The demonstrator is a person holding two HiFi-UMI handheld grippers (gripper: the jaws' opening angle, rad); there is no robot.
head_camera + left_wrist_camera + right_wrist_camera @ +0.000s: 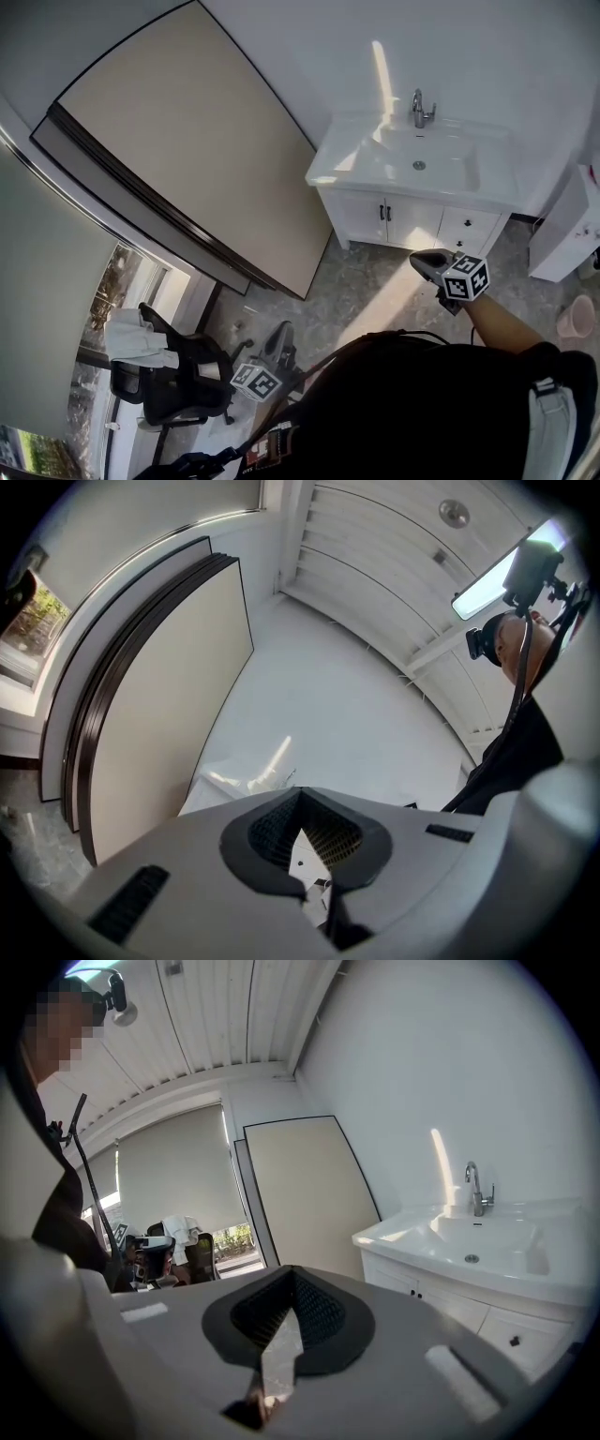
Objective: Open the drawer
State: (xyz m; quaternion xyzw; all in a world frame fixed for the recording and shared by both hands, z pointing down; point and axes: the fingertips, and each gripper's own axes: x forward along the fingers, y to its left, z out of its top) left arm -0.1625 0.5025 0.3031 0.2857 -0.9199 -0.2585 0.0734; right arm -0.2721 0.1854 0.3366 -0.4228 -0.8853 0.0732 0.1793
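Note:
A white vanity (412, 217) with a sink stands against the far wall. Its small drawer fronts (469, 223) with dark knobs sit to the right of two doors. My right gripper (424, 259) hovers over the floor in front of the vanity, pointing at it, jaws shut and empty. The right gripper view shows the same gripper (291, 1277) with the vanity (441, 1288) and a drawer knob (514, 1341) to its right. My left gripper (281, 332) hangs low at my left side, far from the vanity. In its own view the left gripper (300, 797) looks shut with nothing held.
A large beige board (187, 141) leans on the left wall. A black office chair (178, 380) with a white cloth stands by the window. A faucet (421, 109) rises behind the basin. A white cabinet (567, 225) and a pink bucket (574, 319) stand at the right.

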